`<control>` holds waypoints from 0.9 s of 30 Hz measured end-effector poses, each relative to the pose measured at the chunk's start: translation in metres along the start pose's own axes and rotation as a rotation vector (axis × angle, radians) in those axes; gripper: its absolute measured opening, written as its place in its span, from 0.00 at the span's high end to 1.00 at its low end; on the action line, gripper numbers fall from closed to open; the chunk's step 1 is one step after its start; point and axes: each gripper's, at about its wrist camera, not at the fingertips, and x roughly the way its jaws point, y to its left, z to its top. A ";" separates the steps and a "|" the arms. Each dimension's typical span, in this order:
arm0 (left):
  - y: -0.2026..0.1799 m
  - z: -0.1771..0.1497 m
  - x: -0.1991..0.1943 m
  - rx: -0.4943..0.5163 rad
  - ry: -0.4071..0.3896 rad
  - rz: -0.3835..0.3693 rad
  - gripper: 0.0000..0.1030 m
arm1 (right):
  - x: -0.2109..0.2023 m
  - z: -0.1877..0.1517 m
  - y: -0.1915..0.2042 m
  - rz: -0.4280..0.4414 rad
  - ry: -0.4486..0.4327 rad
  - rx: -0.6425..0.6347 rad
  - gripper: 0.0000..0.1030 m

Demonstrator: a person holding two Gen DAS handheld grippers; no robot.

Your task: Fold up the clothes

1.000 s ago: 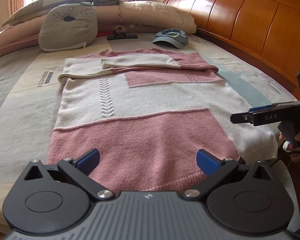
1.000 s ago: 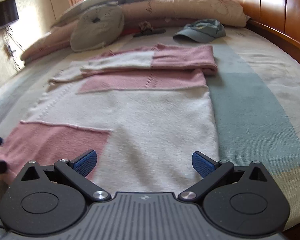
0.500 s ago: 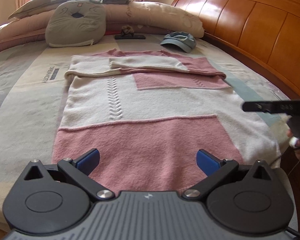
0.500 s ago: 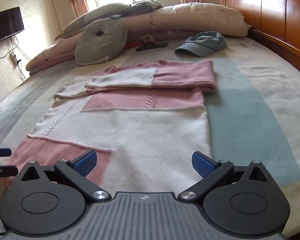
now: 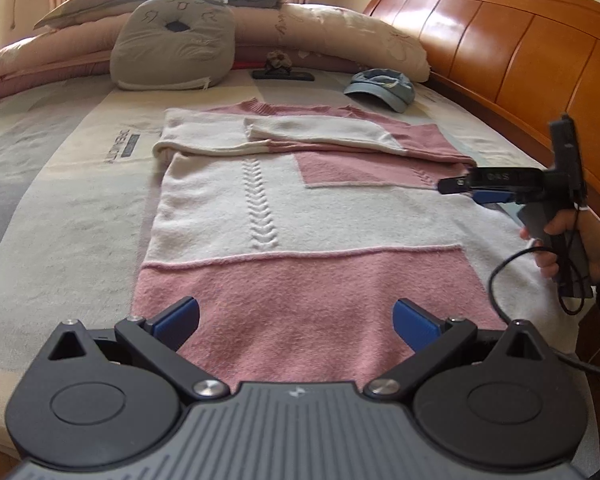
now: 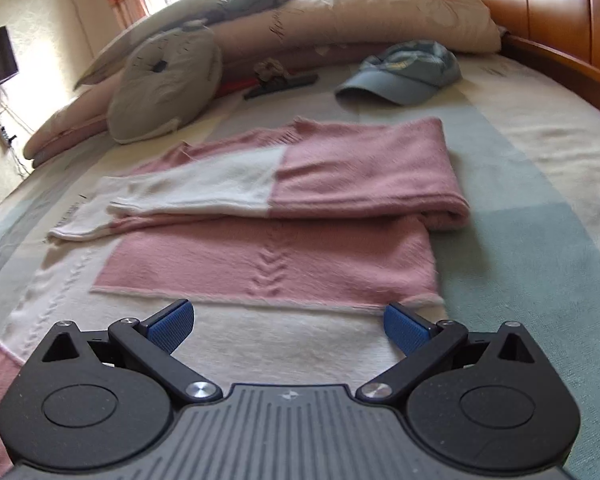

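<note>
A pink and white knitted sweater [image 5: 300, 216] lies flat on the bed, hem toward me, both sleeves folded across its chest. My left gripper [image 5: 296, 318] hangs open over the pink hem band with nothing between its blue pads. In the left wrist view the right gripper [image 5: 460, 190] shows side-on above the sweater's right edge, held by a hand [image 5: 572, 240]. From the right wrist camera, the right gripper [image 6: 286, 326] stands open above the white middle of the sweater [image 6: 292, 248], near the folded pink sleeve [image 6: 364, 176].
A blue cap [image 5: 382, 88] lies beyond the collar, with a grey cushion [image 5: 176, 48], long pillows [image 5: 340, 36] and a dark flat object [image 5: 282, 74] at the far end. A wooden headboard [image 5: 500, 52] runs along the right. A cable [image 5: 512, 272] loops from the right gripper.
Both grippers have risen and drawn back a little. The right gripper has then moved forward over the sweater toward the folded sleeves. Both stay open.
</note>
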 end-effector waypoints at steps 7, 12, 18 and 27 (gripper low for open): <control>0.013 -0.002 0.002 -0.025 -0.010 -0.004 0.01 | -0.049 -0.024 0.019 -0.033 0.032 -0.005 0.00; 0.012 -0.003 0.011 -0.024 0.007 -0.023 0.01 | -0.080 -0.060 0.056 -0.066 0.033 -0.165 0.00; 0.010 -0.013 0.028 -0.010 0.057 -0.029 0.01 | -0.077 -0.089 0.059 -0.086 0.062 -0.179 0.00; 0.002 -0.022 0.030 0.107 0.055 -0.008 0.01 | -0.079 -0.100 0.060 -0.085 0.020 -0.244 0.00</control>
